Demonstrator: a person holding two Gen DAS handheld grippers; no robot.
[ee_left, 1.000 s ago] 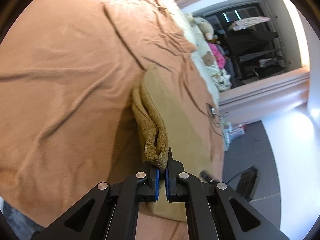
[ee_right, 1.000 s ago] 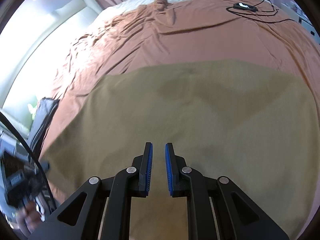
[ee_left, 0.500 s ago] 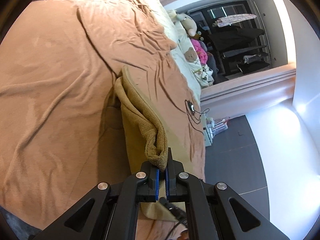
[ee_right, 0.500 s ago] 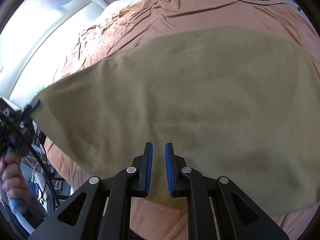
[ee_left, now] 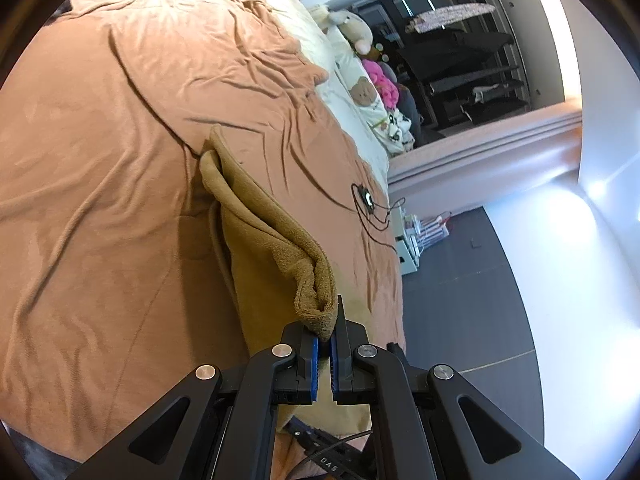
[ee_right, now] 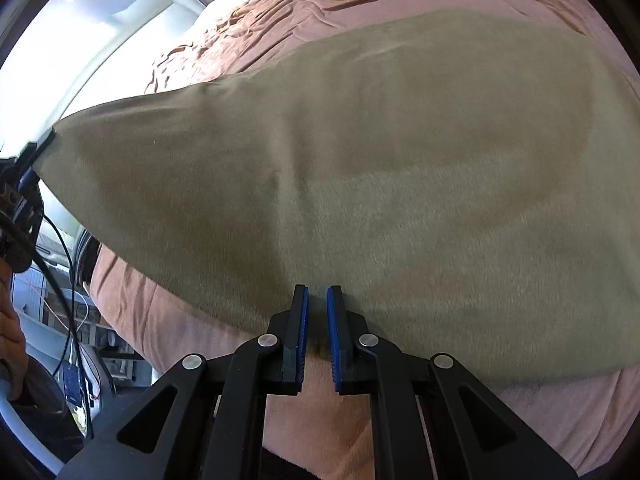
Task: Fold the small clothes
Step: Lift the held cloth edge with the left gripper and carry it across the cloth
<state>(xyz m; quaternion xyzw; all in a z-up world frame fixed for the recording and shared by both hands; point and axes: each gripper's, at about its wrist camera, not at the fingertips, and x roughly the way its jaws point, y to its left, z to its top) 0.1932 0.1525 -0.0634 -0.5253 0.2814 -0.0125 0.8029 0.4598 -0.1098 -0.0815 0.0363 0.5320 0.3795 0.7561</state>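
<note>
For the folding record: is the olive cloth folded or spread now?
Mostly spread: the olive cloth lies open over the bed, one corner pinched up by the left gripper.

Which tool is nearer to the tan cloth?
Left. The left tool is shut on a bunched corner of the cloth. The right tool, closing with nothing between its jaws, sits at the cloth's near edge.

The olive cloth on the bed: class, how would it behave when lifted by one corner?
Probably floppy: the olive cloth sags in folds from the left tongs. Likely light, since one corner pinch lifts that edge. Its fuzzy nap suggests little slipping.
</note>
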